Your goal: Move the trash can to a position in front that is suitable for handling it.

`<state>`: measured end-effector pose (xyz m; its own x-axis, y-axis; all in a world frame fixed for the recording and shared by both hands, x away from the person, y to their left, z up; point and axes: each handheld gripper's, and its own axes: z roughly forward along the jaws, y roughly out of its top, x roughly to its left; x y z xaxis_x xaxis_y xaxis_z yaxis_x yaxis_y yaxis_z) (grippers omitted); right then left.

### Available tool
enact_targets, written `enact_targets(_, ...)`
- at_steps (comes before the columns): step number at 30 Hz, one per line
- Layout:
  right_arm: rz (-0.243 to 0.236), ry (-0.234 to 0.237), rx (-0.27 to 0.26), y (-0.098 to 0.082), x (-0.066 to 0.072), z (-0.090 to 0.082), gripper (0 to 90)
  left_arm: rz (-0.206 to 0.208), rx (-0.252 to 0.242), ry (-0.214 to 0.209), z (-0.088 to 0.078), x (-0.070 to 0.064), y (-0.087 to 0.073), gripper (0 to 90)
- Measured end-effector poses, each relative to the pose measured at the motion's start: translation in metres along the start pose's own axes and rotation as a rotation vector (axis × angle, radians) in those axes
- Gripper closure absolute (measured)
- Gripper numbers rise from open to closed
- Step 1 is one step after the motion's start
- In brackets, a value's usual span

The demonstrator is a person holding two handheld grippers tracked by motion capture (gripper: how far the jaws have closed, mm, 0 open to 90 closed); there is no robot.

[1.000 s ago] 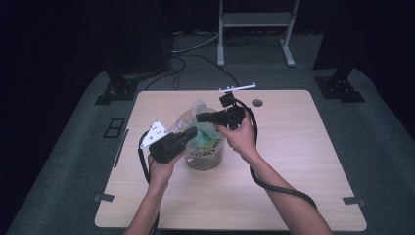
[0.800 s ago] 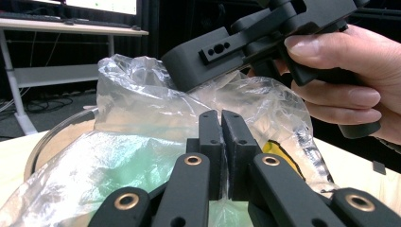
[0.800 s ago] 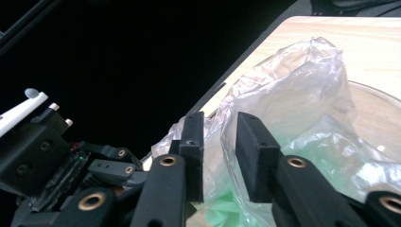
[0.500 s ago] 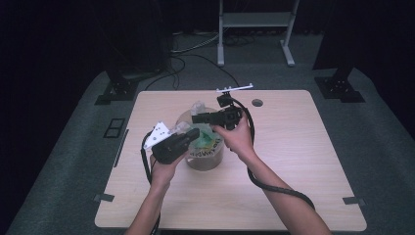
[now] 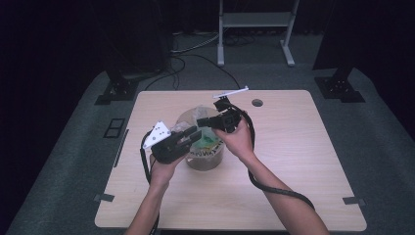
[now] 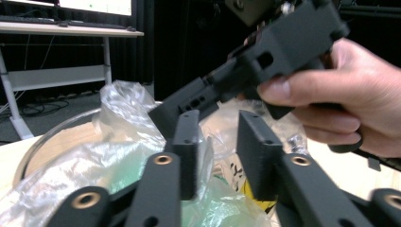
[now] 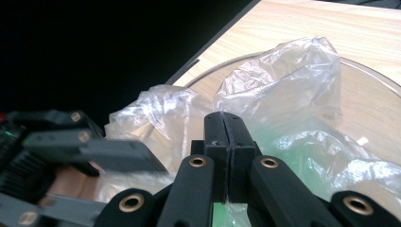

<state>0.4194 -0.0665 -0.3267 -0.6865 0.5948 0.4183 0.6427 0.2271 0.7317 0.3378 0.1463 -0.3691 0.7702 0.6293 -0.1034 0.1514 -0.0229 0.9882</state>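
At the bottom of the high view two forearms come up toward mid-frame, each hand carrying a black hard-plastic tool. The left gripper (image 6: pixel 218 118) has just been opening: its ribbed jaws now stand apart with a clear gap, film brushing one jaw but nothing pressed between them. To my eye it has let go so that it can take a fresh hold. The right gripper (image 7: pixel 228 118) has just closed, its jaws pressed flat together, and a wisp of film trapped at their base suggests it is nipping a fold of the plastic bag (image 5: pixel 205 142). It is probably holding the mouth up while the other tool repositions. That bag sits at the centre of the frame, thin, clear and crumpled into shiny peaks, with green contents (image 7: pixel 302 146) showing dimly through it. It rests inside a round, see-through bowl (image 6: pixel 56 130) with a smooth rim, which keeps the limp film from sliding about. Bowl and bag stand on a pale wood-grain table (image 5: pixel 293 161), matte and square-cornered. Toward the top of the frame a slim white bar (image 5: pixel 230 91) lies at the table's far edge. Beyond it, cables (image 5: pixel 195 49) trail over grey floor to a metal stand (image 5: pixel 254 19).
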Motion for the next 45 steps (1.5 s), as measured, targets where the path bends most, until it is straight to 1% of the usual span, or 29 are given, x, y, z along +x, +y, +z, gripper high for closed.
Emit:
enact_targets(2,0.006,0.000,0.000,-0.002,-0.003,-0.001,90.0,-0.002,-0.004,0.003,-0.001,0.000,0.001,60.4)
enact_targets(3,0.006,0.000,0.000,-0.002,-0.003,-0.001,90.0,0.007,-0.008,0.008,-0.002,0.001,0.002,60.4)
enact_targets(4,0.012,-0.002,-0.001,-0.002,-0.004,-0.002,90.0,0.010,-0.006,0.017,-0.003,0.002,0.002,57.6)
enact_targets(5,0.023,0.003,-0.005,-0.004,-0.008,-0.004,90.0,0.005,-0.010,0.022,-0.004,0.003,0.003,52.3)
enact_targets(6,0.027,0.005,-0.004,-0.004,-0.009,-0.004,90.0,-0.003,-0.010,0.028,-0.005,0.005,0.004,49.7)
enact_targets(7,0.029,0.009,-0.003,-0.005,-0.010,-0.005,90.0,-0.013,-0.012,0.033,-0.006,0.006,0.004,48.7)
enact_targets(8,0.029,0.009,-0.003,-0.005,-0.010,-0.005,90.0,-0.014,-0.014,0.039,-0.008,0.008,0.004,48.7)
enact_targets(9,0.031,0.014,-0.001,-0.007,-0.013,-0.005,90.0,-0.021,-0.016,0.049,-0.010,0.010,0.005,44.8)
enact_targets(10,0.032,0.015,-0.001,-0.008,-0.014,-0.006,90.0,-0.032,-0.017,0.057,-0.011,0.011,0.005,42.6)
enact_targets(11,0.035,0.017,-0.003,-0.009,-0.015,-0.006,90.0,-0.049,-0.025,0.068,-0.014,0.016,0.006,41.8)
enact_targets(12,0.035,0.019,-0.006,-0.010,-0.016,-0.007,90.0,-0.049,-0.025,0.068,-0.014,0.016,0.006,39.8)
enact_targets(14,0.039,0.018,-0.008,-0.011,-0.018,-0.008,90.0,-0.066,-0.031,0.070,-0.018,0.021,0.007,36.1)
enact_targets(15,0.039,0.018,-0.008,-0.011,-0.018,-0.008,90.0,-0.074,-0.033,0.071,-0.019,0.023,0.007,36.1)
enact_targets(16,0.038,0.017,-0.009,-0.012,-0.020,-0.009,90.0,-0.081,-0.031,0.078,-0.021,0.025,0.007,32.6)
enact_targets(18,0.041,0.018,-0.010,-0.013,-0.020,-0.009,90.0,-0.100,-0.035,0.089,-0.024,0.030,0.007,31.4)
enact_targets(22,0.039,0.020,-0.012,-0.015,-0.021,-0.012,90.0,-0.122,-0.033,0.124,-0.029,0.037,0.006,26.8)
enact_targets(23,0.039,0.020,-0.012,-0.015,-0.021,-0.012,90.0,-0.130,-0.033,0.131,-0.030,0.038,0.006,26.8)
enact_targets(26,0.043,0.023,-0.016,-0.016,-0.022,-0.014,90.0,-0.150,-0.024,0.144,-0.033,0.045,0.004,24.3)
enact_targets(29,0.048,0.028,-0.026,-0.017,-0.024,-0.017,90.0,-0.170,-0.028,0.167,-0.035,0.050,0.001,22.6)
enact_targets(32,0.052,0.034,-0.030,-0.017,-0.025,-0.021,90.0,-0.184,-0.026,0.193,-0.037,0.055,-0.001,20.1)
enact_targets(35,0.045,0.042,-0.042,-0.017,-0.024,-0.026,90.0,-0.182,0.002,0.216,-0.037,0.059,-0.006,18.2)
enact_targets(36,0.043,0.042,-0.043,-0.016,-0.024,-0.027,90.0,-0.182,0.002,0.216,-0.037,0.059,-0.006,17.1)
enact_targets(37,0.043,0.042,-0.044,-0.016,-0.024,-0.028,90.0,-0.192,0.014,0.222,-0.036,0.061,-0.009,16.7)
enact_targets(40,0.042,0.042,-0.049,-0.016,-0.024,-0.030,90.0,-0.199,0.015,0.223,-0.036,0.063,-0.011,16.1)
enact_targets(41,0.043,0.041,-0.051,-0.016,-0.025,-0.031,90.0,-0.208,0.012,0.223,-0.036,0.064,-0.011,13.9)
enact_targets(43,0.046,0.040,-0.052,-0.017,-0.026,-0.031,90.0,-0.224,0.005,0.227,-0.037,0.066,-0.012,13.3)
enact_targets(45,0.055,0.042,-0.053,-0.018,-0.028,-0.032,90.0,-0.228,0.000,0.232,-0.040,0.068,-0.012,13.3)
